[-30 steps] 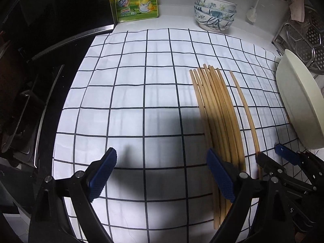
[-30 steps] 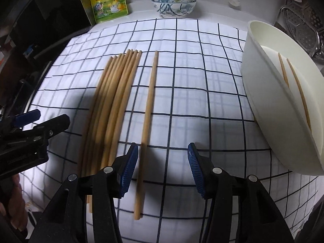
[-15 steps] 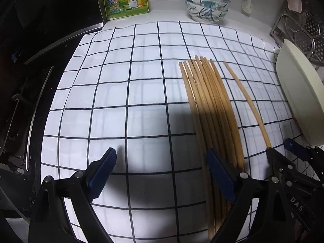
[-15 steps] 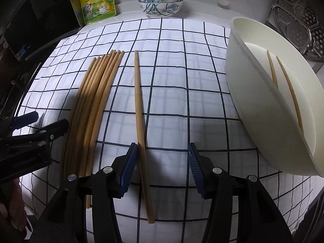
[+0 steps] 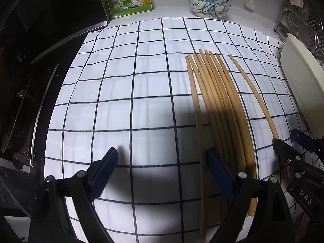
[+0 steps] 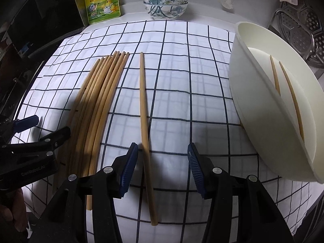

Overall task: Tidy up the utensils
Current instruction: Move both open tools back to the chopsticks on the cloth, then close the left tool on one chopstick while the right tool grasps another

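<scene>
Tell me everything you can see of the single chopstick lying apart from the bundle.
The single chopstick is a long, slim, round stick of pale tan wood or bamboo, slightly tapered. It lies flat on the checked cloth, pointing away from the camera, clear of the bundle of chopsticks to its left. Its near part sits between the right gripper fingers, close beside the left one; whether they touch is unclear.

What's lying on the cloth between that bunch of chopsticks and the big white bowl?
One lone chopstick lies between the bundle and white bowl, otherwise bare checked cloth, shown in the right wrist view.
</scene>
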Action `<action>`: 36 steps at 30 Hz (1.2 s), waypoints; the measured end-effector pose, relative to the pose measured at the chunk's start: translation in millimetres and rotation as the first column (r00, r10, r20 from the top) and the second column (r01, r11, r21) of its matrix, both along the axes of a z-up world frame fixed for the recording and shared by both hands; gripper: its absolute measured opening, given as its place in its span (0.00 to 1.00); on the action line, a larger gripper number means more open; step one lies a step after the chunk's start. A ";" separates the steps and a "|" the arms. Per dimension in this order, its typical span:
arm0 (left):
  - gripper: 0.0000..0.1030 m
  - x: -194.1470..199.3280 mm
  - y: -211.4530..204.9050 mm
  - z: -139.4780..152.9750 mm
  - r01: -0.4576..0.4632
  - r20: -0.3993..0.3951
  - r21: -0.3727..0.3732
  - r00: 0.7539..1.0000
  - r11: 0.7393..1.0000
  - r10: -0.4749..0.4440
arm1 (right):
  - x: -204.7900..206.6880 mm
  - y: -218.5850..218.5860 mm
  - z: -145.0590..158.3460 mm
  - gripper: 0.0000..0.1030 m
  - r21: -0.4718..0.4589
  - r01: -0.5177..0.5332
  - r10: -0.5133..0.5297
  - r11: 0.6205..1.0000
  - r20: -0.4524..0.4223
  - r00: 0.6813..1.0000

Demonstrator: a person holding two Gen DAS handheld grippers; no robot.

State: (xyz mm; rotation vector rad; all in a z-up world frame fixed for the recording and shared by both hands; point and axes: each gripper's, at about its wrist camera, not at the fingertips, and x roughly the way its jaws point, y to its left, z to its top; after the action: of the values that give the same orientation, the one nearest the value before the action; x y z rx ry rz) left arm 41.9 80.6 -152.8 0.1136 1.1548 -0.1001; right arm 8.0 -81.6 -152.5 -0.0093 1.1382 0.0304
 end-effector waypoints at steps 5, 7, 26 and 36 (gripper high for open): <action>0.59 0.5 -5.6 3.3 0.003 0.006 -0.038 1.000 0.999 -0.003 | 6.9 4.5 -2.9 0.47 -0.022 -0.027 0.027 0.999 0.005 1.000; 0.52 -0.2 -10.9 4.2 0.017 0.009 -0.035 1.000 0.999 -0.017 | 8.3 6.7 -3.6 0.47 -0.023 -0.042 0.042 0.999 0.009 0.999; 0.07 -0.2 -6.2 34.8 0.049 -0.009 -0.098 0.999 0.994 -0.051 | 2.1 11.0 24.4 0.06 0.098 -0.096 0.094 0.991 0.031 0.995; 0.07 -1.8 -32.3 99.5 0.078 0.092 -0.122 0.993 0.989 -0.067 | -6.0 -25.2 87.7 0.06 0.169 -0.078 0.054 0.983 0.142 0.988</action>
State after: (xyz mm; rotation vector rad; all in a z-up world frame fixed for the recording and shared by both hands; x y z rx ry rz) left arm 40.1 48.3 -53.3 0.0480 1.0536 -0.2298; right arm 2.1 -106.8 -64.8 0.1050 0.9941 0.1860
